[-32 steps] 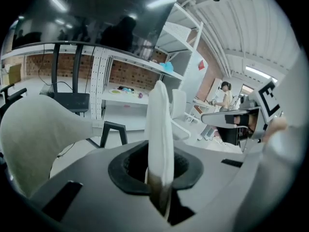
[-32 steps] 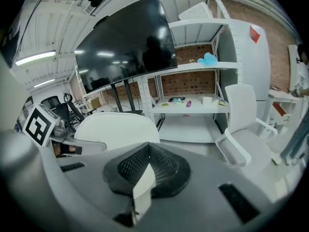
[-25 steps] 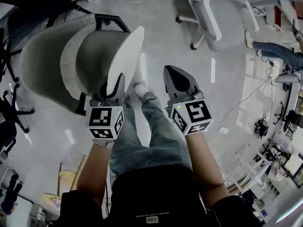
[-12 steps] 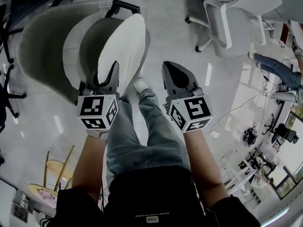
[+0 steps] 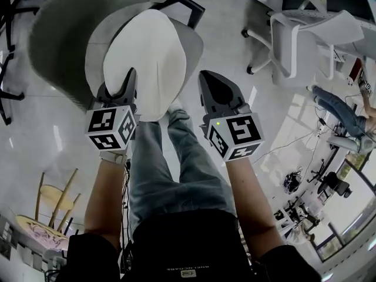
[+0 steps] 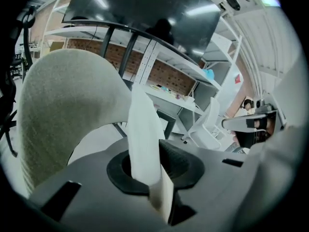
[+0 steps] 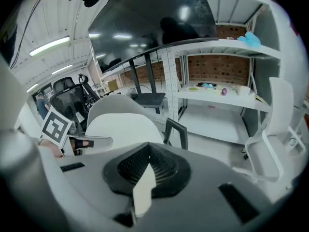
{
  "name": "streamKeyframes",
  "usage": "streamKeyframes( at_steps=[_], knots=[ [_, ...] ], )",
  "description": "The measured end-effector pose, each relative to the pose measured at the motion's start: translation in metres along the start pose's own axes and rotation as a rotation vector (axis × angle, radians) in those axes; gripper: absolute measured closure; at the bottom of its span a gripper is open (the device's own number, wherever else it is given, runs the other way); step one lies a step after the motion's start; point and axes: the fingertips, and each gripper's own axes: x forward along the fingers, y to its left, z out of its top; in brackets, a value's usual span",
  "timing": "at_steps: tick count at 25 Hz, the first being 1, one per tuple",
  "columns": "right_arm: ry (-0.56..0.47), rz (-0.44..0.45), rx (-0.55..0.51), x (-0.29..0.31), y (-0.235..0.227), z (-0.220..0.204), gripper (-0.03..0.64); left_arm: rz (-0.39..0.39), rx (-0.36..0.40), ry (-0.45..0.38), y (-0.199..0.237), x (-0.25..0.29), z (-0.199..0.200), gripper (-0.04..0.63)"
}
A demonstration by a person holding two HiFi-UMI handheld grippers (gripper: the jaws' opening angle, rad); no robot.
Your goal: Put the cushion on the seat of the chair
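Over the seat: the white cushion (image 5: 151, 54) is lying broad face up above the grey chair (image 5: 56, 37). The head view is looking too steeply down to tell whether it is resting or hovering.
Left gripper (image 5: 122, 87): is clamping the cushion's near edge. In the left gripper view the pale rim is running straight up between the jaws, which are pinching it.
Right gripper (image 5: 216, 96): is riding closed on nothing, just right of the cushion and apart from it.
Change: a second ago the cushion was standing on edge, showing only a thin crescent. It is now swinging down flat and sitting further over the seat.
Meaning: the placing is looking nearly done. By my reading, a last lowering and letting go are remaining.
Edges: the chair back is curving round the far and left sides. A black armrest (image 5: 189, 7) is standing just beyond the cushion's far right. The cushion's near edge is reaching towards the person's shoe (image 5: 175, 106).
Open room: the floor on the right is running bare up to a white office chair (image 5: 294, 40), well apart. Pulling back towards the near side is looking unobstructed.
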Motion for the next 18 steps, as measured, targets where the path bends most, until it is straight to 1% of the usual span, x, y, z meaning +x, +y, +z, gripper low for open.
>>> streamKeyframes(
  at_steps=[5,9,13,18],
  knots=[
    [0.023,0.059,-0.038,0.025,0.025,0.008,0.609,0.059,-0.034,0.025,0.037,0.008,-0.012,0.517],
    [0.043,0.103,-0.07,0.046,0.043,0.01,0.609,0.091,-0.064,0.06,0.063,0.019,-0.022,0.512],
    [0.06,0.126,-0.071,0.065,0.055,0.009,0.609,0.112,-0.078,0.089,0.082,0.029,-0.03,0.509],
    [0.078,0.134,-0.058,0.086,0.061,0.005,0.609,0.138,-0.089,0.119,0.102,0.044,-0.04,0.509]
  ],
)
